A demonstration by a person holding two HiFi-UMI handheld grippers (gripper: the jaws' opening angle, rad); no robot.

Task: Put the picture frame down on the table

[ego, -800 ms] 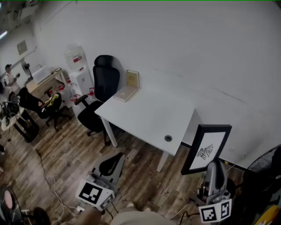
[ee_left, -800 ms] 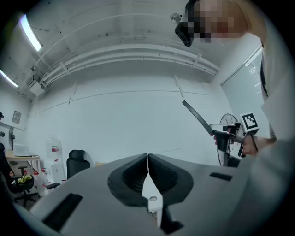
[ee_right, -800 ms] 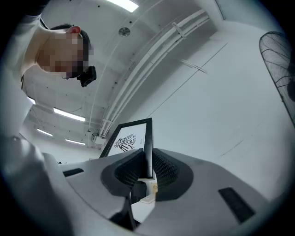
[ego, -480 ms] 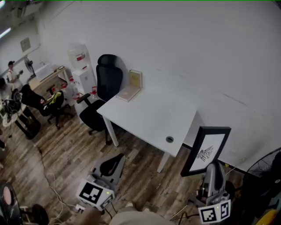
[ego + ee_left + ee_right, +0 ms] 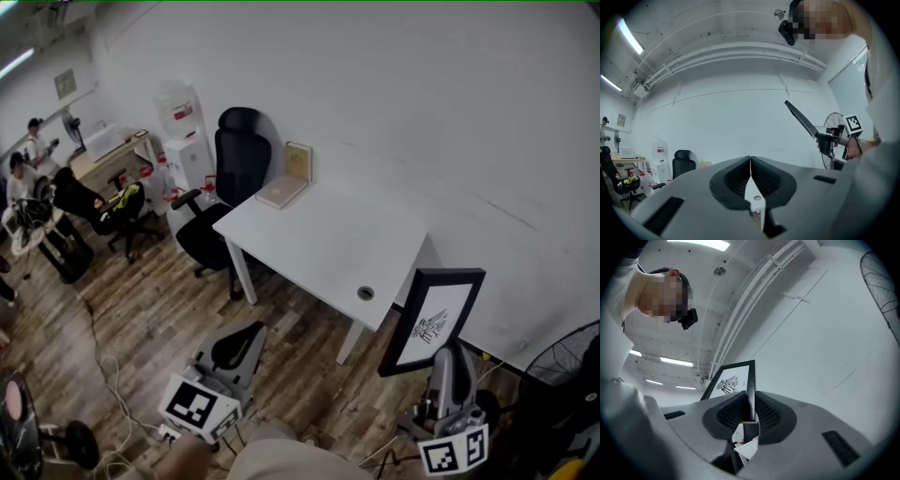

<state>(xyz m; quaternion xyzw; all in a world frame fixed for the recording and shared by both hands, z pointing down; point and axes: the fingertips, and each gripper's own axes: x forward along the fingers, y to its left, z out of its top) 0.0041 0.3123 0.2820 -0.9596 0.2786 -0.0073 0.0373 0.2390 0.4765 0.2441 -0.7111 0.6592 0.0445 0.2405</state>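
Two grippers show, but only the right gripper [image 5: 751,405] carries anything. Its jaws are clamped on the lower edge of the picture frame [image 5: 433,319], which is held upright in the air, off the near right corner of the white bench [image 5: 309,248] and clear of it. The left gripper [image 5: 750,171] has its jaws pressed together on nothing. By my reading the pickup is done, and the carry across and the setting down remain. The middle of the bench is bare, with what seem to be books [image 5: 289,183] at its far end.
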